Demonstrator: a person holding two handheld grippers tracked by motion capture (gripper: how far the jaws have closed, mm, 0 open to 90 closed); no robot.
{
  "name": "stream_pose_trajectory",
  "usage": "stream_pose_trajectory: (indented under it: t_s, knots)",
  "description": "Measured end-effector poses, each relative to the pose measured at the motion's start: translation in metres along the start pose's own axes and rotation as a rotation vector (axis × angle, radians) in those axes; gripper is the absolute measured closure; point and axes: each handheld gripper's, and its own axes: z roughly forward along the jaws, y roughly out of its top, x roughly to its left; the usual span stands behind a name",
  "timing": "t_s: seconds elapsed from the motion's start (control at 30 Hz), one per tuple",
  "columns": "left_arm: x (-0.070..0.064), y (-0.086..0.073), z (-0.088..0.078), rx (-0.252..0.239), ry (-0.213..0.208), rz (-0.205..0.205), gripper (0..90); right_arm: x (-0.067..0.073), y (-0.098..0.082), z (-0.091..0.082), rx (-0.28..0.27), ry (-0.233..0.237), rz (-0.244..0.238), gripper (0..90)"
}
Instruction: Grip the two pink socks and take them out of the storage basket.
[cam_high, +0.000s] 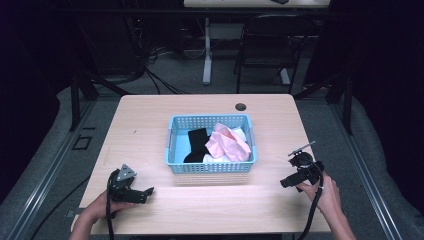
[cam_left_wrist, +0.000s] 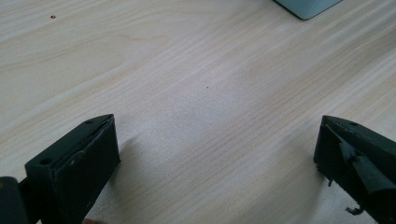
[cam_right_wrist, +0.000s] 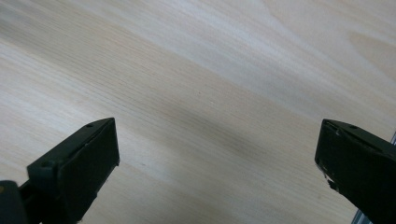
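A light blue plastic basket (cam_high: 210, 167) stands in the middle of the wooden table (cam_high: 150, 120). Inside it lie a pink cloth (cam_high: 227, 142), a black cloth (cam_high: 197, 145) and some white cloth (cam_high: 240, 134). My left gripper (cam_high: 145, 192) rests low over the table's front left, held by a hand, with its jaws wide apart and nothing between them. In the left gripper view the left gripper (cam_left_wrist: 217, 154) looks onto bare wood, with a corner of the basket (cam_left_wrist: 308, 7) at the top. My right gripper (cam_high: 285, 183) is at the front right, open, and the right gripper (cam_right_wrist: 217, 154) faces bare wood.
A round cable hole (cam_high: 241, 107) is near the table's far edge. Behind the table stand a black chair (cam_high: 270, 45) and a white desk leg (cam_high: 207, 50), with cables on the floor. Metal rails run along both sides of the table.
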Motion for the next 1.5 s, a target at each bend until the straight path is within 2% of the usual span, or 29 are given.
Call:
stream_pose_trajectory:
  t_s: [0.07,0.3,0.43,0.53,0.67,0.8,0.87,1.03,1.2,1.33,1.5]
  knots:
    - [0.0,0.0,0.0,0.0,0.0,0.0,0.0,0.001,0.003,-0.007,-0.001,0.008,-0.019,1.2]
    - [0.0,0.0,0.0,0.0,0.0,0.0,0.0,0.009,0.01,-0.024,-0.036,0.009,-0.041,1.3]
    - [0.0,0.0,0.0,0.0,0.0,0.0,0.0,0.015,0.015,-0.035,-0.056,-0.004,-0.056,1.2]
    - [0.0,0.0,0.0,0.0,0.0,0.0,0.0,0.021,0.021,-0.045,-0.083,0.013,-0.059,0.8]
    - [0.0,0.0,0.0,0.0,0.0,0.0,0.0,0.029,0.031,-0.058,-0.099,0.001,-0.097,0.7]
    - [0.0,0.0,0.0,0.0,0.0,-0.001,0.0,0.038,0.042,-0.068,-0.118,0.012,-0.122,0.5]
    - [0.0,0.0,0.0,0.0,0.0,0.0,0.0,0.042,0.049,-0.071,-0.133,0.033,-0.126,0.5]
    - [0.0,0.0,0.0,0.0,0.0,-0.001,0.0,0.052,0.068,-0.076,-0.143,0.037,-0.169,0.1]
    - [0.0,0.0,0.0,0.0,-0.001,0.003,0.0,0.066,0.089,-0.079,-0.164,0.062,-0.203,0.3]
    - [0.0,0.0,0.0,0.0,0.0,0.0,0.0,0.075,0.107,-0.075,-0.166,0.093,-0.238,3.0]
    - [0.0,0.0,0.0,0.0,0.0,0.0,0.0,0.09,0.129,-0.067,-0.138,0.132,-0.292,5.6]
